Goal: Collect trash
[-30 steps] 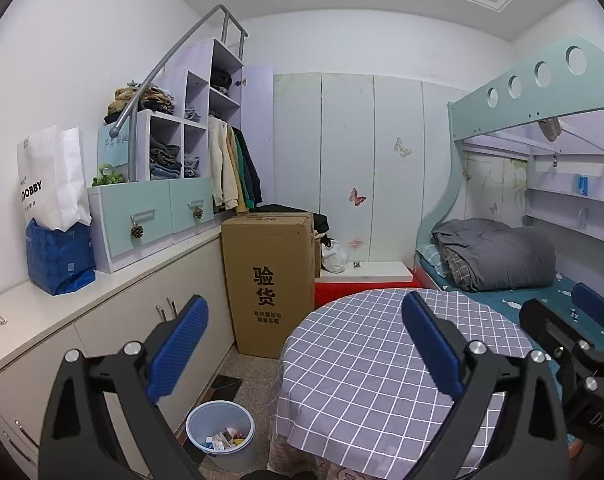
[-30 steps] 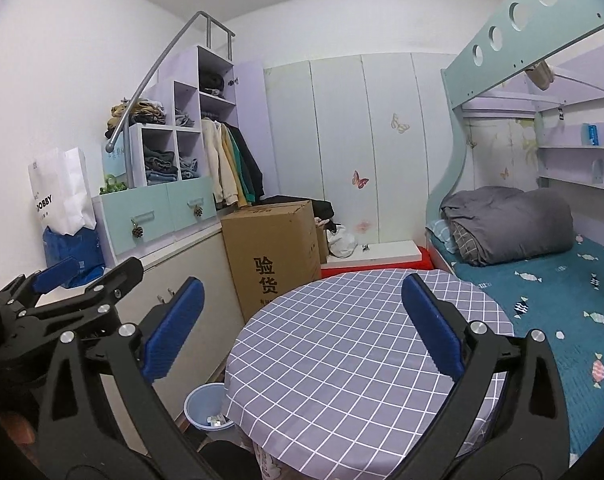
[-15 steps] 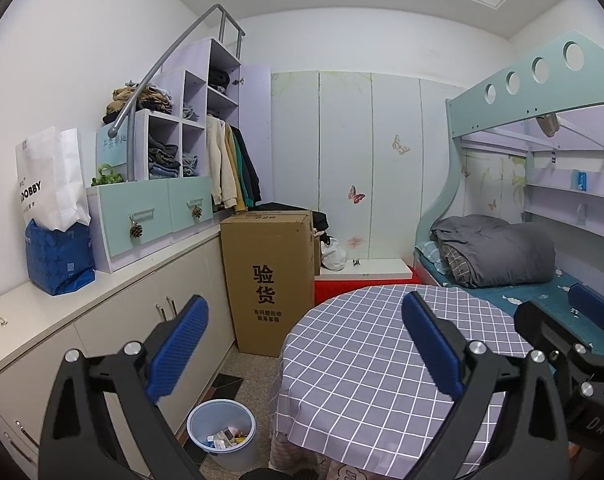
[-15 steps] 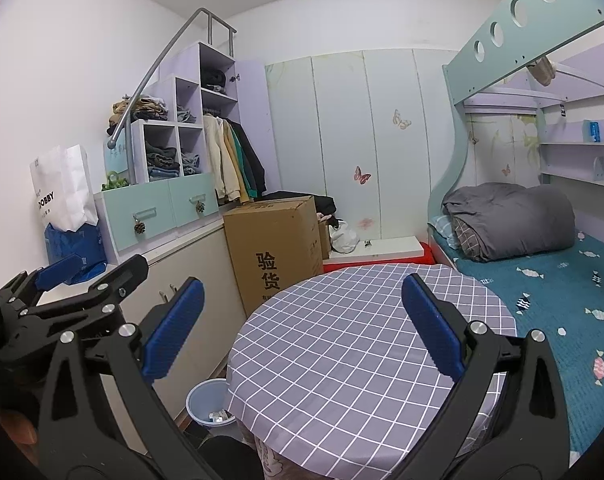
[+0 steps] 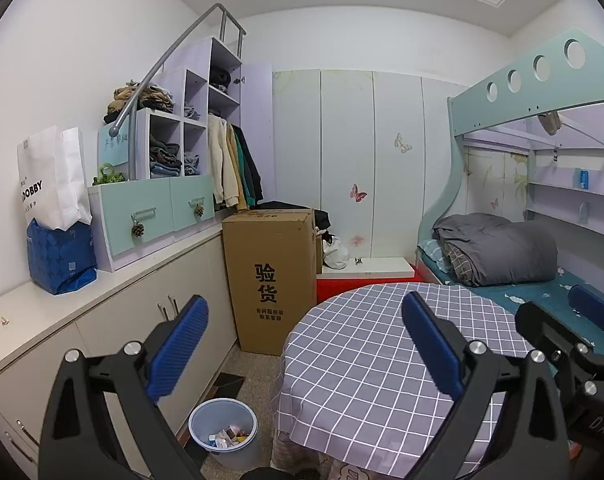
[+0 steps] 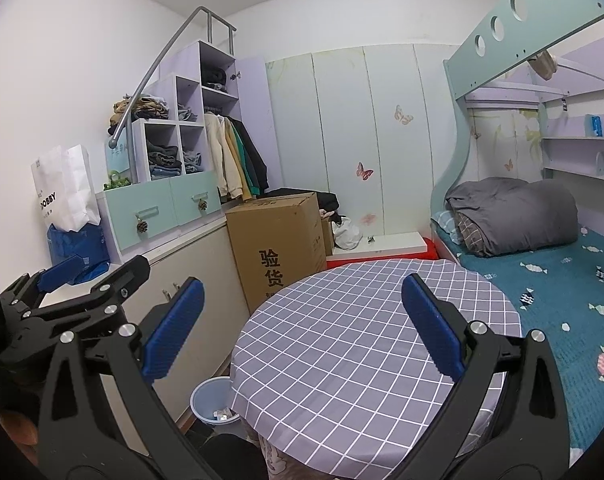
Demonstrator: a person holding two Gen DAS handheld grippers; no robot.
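A pale blue waste bin [image 5: 224, 432] stands on the floor left of the round table [image 5: 385, 376], holding several scraps of trash [image 5: 226, 435]; the right wrist view shows the bin [image 6: 212, 400] half hidden under the table edge. The table [image 6: 365, 360] wears a grey checked cloth with nothing on it. My left gripper [image 5: 302, 346] is open and empty, held above the table's near left side. My right gripper [image 6: 300, 330] is open and empty over the table. Each gripper shows at the edge of the other's view.
A tall cardboard box [image 5: 272, 276] stands behind the bin beside a low white cabinet [image 5: 114, 320]. A blue bag [image 5: 60, 258] and white paper bag [image 5: 50, 180] sit on the cabinet top. A bunk bed [image 6: 541, 264] with a grey duvet [image 6: 513, 216] fills the right side.
Both grippers drifted slightly back and up from the table; the views shifted a little. Jaws stayed open and empty throughout.
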